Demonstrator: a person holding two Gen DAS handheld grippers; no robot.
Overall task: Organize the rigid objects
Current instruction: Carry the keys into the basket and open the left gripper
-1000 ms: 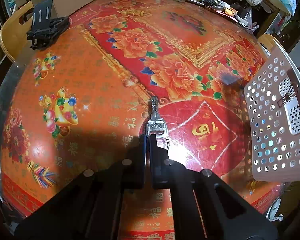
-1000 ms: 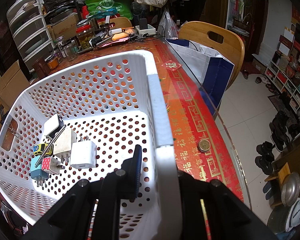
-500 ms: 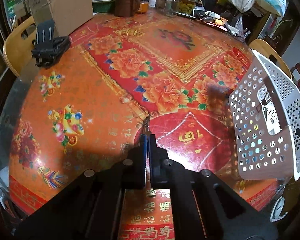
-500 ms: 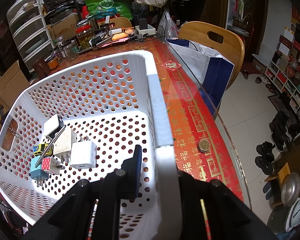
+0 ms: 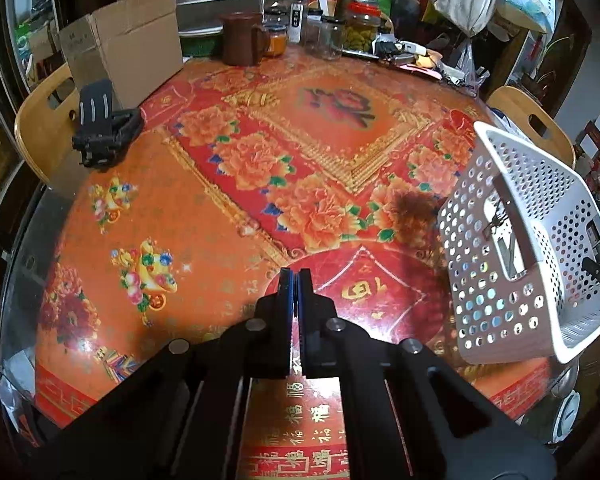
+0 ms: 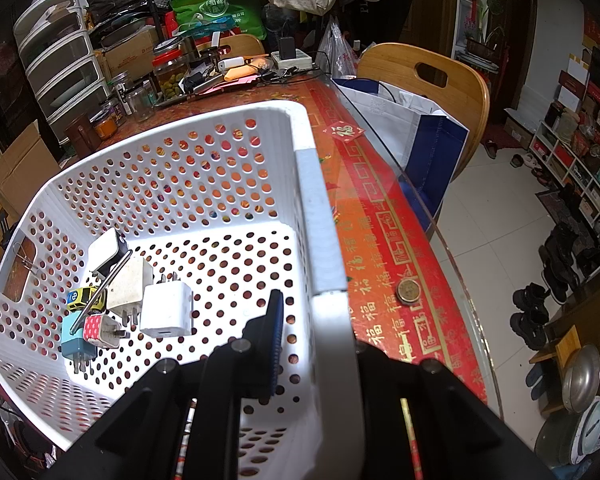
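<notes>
Red floral tabletop (image 5: 220, 220). Left tongs (image 5: 296, 280) pinched together, contents too thin to tell. Right tongs (image 6: 308, 308) clamping tilted basket (image 6: 180, 184) at right, chargers (image 6: 166, 308) inside. Likely mid-sorting; next, swing left tongs right over basket.

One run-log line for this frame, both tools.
left tool: shut on thin metal piece, above table | right tool: clamped on white basket rim, basket tilted | inside: plug adapters, toy car
</notes>
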